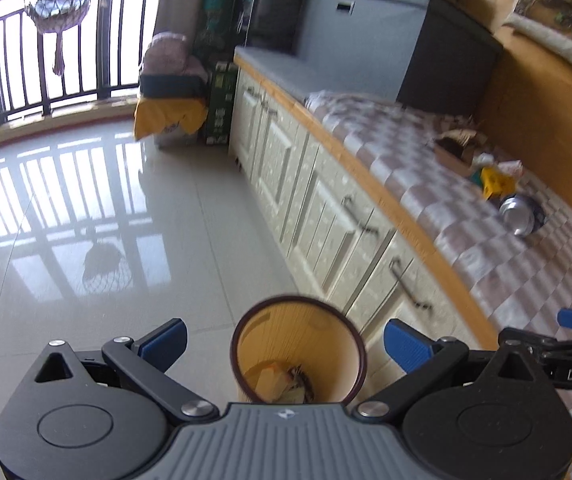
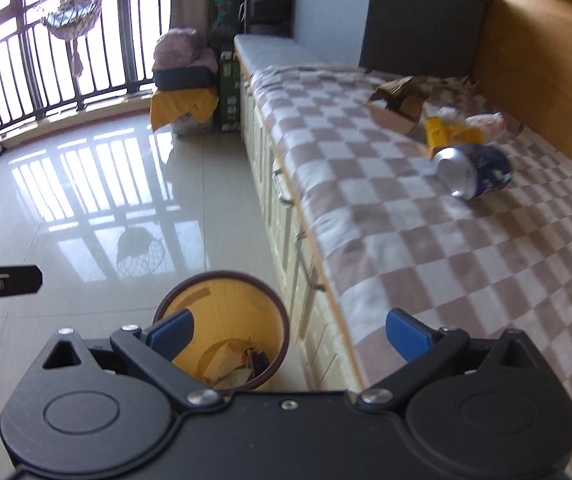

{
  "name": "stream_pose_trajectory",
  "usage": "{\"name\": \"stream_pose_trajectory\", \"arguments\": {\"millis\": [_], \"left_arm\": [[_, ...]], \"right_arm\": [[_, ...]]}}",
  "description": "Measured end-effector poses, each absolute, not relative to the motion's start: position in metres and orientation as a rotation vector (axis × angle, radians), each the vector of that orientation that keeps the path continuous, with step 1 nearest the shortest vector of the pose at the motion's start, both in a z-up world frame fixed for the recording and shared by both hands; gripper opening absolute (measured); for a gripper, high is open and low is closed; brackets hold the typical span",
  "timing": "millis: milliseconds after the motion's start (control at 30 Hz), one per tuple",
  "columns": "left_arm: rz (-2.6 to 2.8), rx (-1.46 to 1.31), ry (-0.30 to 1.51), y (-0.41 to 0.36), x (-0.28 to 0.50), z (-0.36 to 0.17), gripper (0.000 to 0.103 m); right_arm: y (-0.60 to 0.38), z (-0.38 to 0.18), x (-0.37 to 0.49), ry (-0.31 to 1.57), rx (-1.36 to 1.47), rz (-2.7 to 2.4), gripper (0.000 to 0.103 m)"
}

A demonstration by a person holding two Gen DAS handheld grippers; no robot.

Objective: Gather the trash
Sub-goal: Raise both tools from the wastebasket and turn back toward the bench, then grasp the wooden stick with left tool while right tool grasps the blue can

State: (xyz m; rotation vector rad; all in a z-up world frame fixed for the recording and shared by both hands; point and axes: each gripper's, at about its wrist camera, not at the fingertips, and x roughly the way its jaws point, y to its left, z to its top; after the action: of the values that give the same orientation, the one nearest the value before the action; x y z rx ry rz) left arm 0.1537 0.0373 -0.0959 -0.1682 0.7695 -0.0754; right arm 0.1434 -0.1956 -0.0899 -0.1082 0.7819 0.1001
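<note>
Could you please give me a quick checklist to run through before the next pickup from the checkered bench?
1. Left tongs open and holding nothing: ok.
2. Right tongs open and holding nothing: ok.
3. Waste bin upright on the floor beside the bench, mouth unobstructed: ok.
4. Room left in the bin: ok, only scraps at the bottom.
5. Can lying on its side on the checkered cover, nothing on top of it: ok.
6. Whether the can is empty: cannot tell.
</note>
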Motion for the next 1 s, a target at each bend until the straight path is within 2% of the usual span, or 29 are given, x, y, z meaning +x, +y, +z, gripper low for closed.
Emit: {"name": "stream_pose_trajectory", "arguments": {"millis": [467,733,1000], "left_arm": [[-0.214,-0.072,0.573,-0.056,0.181,-0.059,0.103],[-0.321,-0.066,0.495,-0.120,0.230,-0.056,0.103],[-0.411,-0.018,0.450,-0.176,0.293,-0.083,0.103]], "right_arm": [[-0.280,-0.048,0.130,0.550,-0.084,-0.001,0.103],[-0.334,-0.064,0.144,0.548,-0.044,-0.064,0.103],[-0.377,-0.088,0.184,0.544,0.082,-0.118,0.103]]}}
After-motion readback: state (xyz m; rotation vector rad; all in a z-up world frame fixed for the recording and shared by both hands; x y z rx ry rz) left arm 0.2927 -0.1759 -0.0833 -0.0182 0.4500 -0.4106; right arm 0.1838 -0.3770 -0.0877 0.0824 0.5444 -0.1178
